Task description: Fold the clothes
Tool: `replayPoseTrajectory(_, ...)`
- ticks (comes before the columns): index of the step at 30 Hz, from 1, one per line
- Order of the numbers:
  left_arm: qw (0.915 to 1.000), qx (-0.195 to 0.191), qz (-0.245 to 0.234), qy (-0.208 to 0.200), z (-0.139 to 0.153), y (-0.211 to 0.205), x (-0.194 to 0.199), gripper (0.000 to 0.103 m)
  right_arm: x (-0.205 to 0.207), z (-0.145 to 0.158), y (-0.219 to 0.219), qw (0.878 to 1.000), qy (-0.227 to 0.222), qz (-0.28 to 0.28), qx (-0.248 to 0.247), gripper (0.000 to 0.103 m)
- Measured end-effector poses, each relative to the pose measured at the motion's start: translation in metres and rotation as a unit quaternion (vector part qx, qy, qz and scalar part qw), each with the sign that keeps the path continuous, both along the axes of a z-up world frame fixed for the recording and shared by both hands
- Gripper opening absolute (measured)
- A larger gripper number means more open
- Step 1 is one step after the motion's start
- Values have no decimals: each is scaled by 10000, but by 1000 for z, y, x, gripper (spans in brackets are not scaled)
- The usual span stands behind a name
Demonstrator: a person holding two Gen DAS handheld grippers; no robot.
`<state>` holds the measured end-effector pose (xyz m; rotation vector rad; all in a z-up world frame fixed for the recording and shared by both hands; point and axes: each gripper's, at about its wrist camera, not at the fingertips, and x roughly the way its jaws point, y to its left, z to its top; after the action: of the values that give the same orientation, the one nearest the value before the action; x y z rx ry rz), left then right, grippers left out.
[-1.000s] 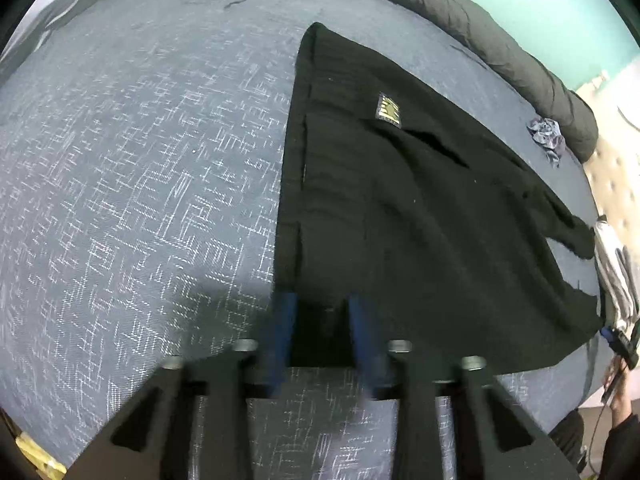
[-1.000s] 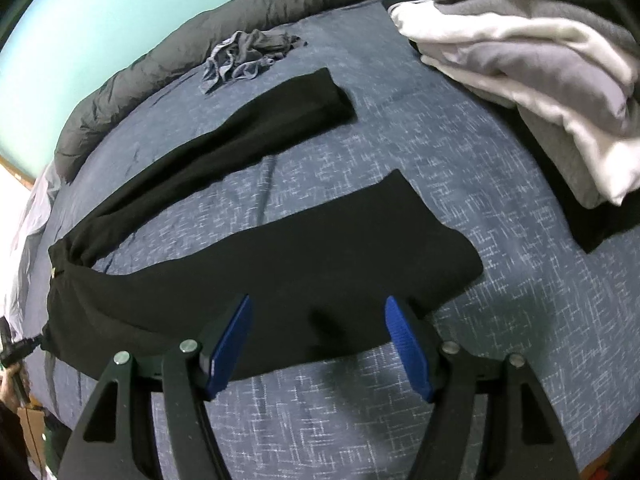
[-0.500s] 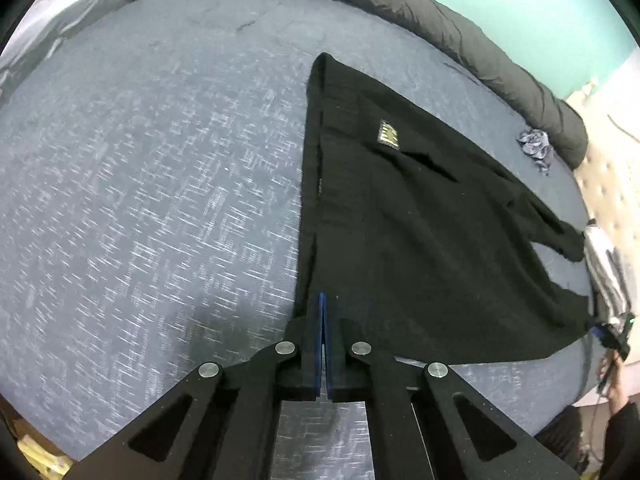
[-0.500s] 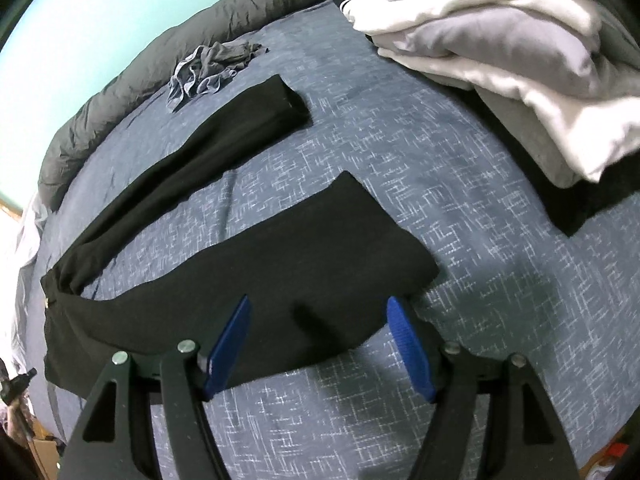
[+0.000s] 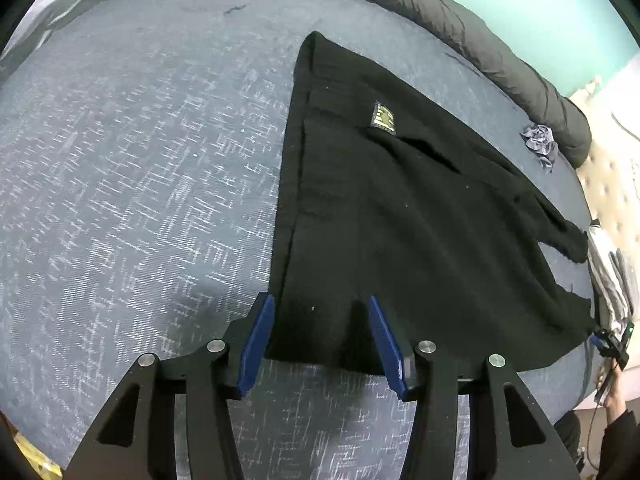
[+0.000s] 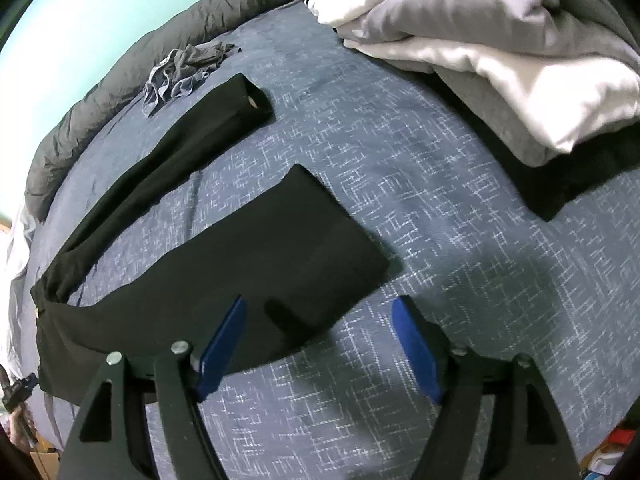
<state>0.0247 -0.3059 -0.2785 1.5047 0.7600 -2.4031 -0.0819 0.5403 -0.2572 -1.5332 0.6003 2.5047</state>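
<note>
- Blue bedding with a white crosshatch print covers the whole work surface, and a teal wall stands behind it.
- Along the far edge of the bed runs a rolled dark grey duvet (it also shows in the right wrist view, curving along the wall).
- Black trousers lie flat on the bedding, waistband end towards the left gripper and legs spread apart towards the far right.
- A small yellow-and-black label sits on the trousers near the waistband.
- The left gripper points down at the near corner of the waistband; its jaws are opening, the cloth lies between the blue pads, and the pads do not press on it.
- The right gripper hangs over the end of the nearer trouser leg; its jaws stand wide and are opening further, with the leg's lower edge between them but not pinched.
- The other trouser leg stretches away towards the duvet, well apart from the nearer one.
- A crumpled grey garment lies just beyond that far leg's cuff.
- A pile of white and grey clothes sits at the right (on top of something dark, which I cannot make out).
</note>
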Motion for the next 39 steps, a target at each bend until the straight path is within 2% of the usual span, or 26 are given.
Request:
replayPoseTrajectory(4,9998,217,47,-26,-8,-3,-2,53,-2,-2,-3,10000,-27,90,34,76)
replayPoseTrajectory(18,9949,839,-175,540,8,1,-15,52,-4,-4,-11,9998,-43,150,76,76)
replayPoseTrajectory(27,9943,1030,-88,265,-15,8,-30,53,-6,-3,-14,9998,-48,204,76,76)
replayPoseTrajectory(33,9949,975,6,269,-13,6,-24,50,-6,-5,-12,9998,-61,175,68,76)
replayPoseTrajectory(34,9943,1009,38,331,-11,4,-22,45,-6,-5,-12,9998,-61,173,73,76)
replayPoseTrajectory(36,9908,1201,110,605,-6,0,-17,44,-7,-5,-11,9998,-66,174,71,76)
replayPoseTrajectory(39,9888,1290,13,745,-1,1,-17,44,-7,-5,-10,9998,-70,163,75,76)
